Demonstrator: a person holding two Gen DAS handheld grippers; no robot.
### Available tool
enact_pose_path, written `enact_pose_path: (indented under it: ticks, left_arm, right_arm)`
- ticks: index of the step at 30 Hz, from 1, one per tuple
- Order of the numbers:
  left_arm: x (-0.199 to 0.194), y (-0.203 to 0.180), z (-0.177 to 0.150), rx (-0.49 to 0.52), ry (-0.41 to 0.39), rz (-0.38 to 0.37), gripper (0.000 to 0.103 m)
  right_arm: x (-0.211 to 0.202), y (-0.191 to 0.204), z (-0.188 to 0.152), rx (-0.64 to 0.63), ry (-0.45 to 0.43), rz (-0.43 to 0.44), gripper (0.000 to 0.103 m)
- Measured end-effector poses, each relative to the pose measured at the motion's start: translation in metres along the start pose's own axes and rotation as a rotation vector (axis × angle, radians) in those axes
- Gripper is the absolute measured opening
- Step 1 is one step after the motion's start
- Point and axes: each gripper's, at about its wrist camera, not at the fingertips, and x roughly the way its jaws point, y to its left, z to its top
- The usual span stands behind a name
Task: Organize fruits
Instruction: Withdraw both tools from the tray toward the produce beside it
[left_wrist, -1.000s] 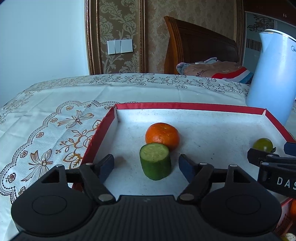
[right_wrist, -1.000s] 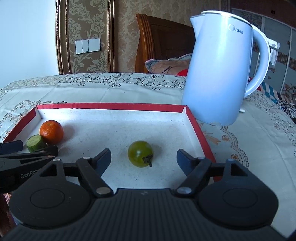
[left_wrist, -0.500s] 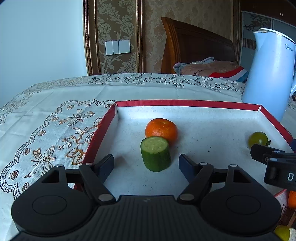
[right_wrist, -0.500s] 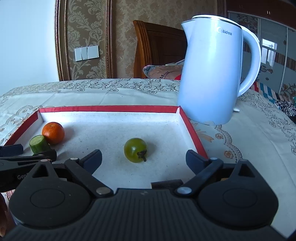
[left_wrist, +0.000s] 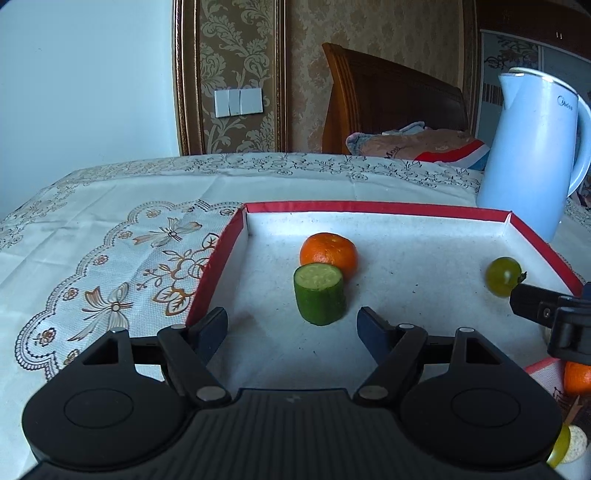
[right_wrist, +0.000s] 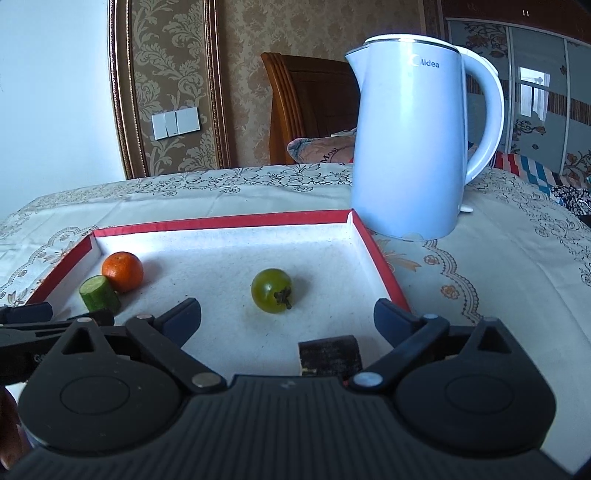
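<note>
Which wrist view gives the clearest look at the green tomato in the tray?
The right wrist view: the green tomato lies near the frame's middle, whole, with its dark stem facing the camera. In the left wrist view the same tomato sits far right, smaller and somewhat blurred, next to the right gripper's fingertip.

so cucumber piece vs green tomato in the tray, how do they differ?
The cucumber piece is a cut cylinder standing on end, pale flat face up; the green tomato is a whole round fruit with its dark stem on. The cucumber sits touching or nearly touching the orange on the tray's left side; the tomato lies alone toward the right. Both are green, lie loose on the tray floor and are ungripped.
</note>
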Motion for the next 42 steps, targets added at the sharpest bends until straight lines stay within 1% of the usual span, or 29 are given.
enact_pose_path:
  ticks: [5, 8, 14, 22, 30, 36, 40, 42]
  left_arm:
    - [-0.015, 0.002, -0.004, 0.009, -0.033, -0.004, 0.077]
    - [-0.015, 0.002, -0.005, 0.014, -0.024, -0.008, 0.081]
    - [-0.017, 0.002, -0.009, 0.027, -0.021, -0.001, 0.081]
    - [-0.04, 0.009, -0.018, 0.003, -0.038, -0.053, 0.081]
    - [-0.053, 0.001, -0.024, 0.058, -0.098, -0.026, 0.081]
    - [-0.06, 0.01, -0.027, 0.034, -0.098, -0.026, 0.081]
    - [-0.07, 0.02, -0.032, 0.001, -0.096, -0.062, 0.081]
    - [-0.075, 0.023, -0.034, -0.007, -0.103, -0.093, 0.081]
  right_arm:
    - [-0.014, -0.001, -0.008, 0.002, -0.013, 0.025, 0.102]
    - [-0.019, 0.001, -0.012, -0.01, -0.027, 0.027, 0.103]
    - [-0.02, 0.002, -0.013, -0.023, -0.038, 0.014, 0.103]
    - [-0.032, -0.003, -0.02, 0.007, -0.049, 0.038, 0.103]
    - [-0.039, -0.004, -0.025, 0.008, -0.051, 0.045, 0.103]
    - [-0.042, -0.01, -0.028, 0.039, -0.051, 0.046, 0.103]
    - [-0.05, -0.019, -0.031, 0.074, -0.065, 0.063, 0.103]
    - [-0.056, -0.025, -0.033, 0.096, -0.075, 0.075, 0.103]
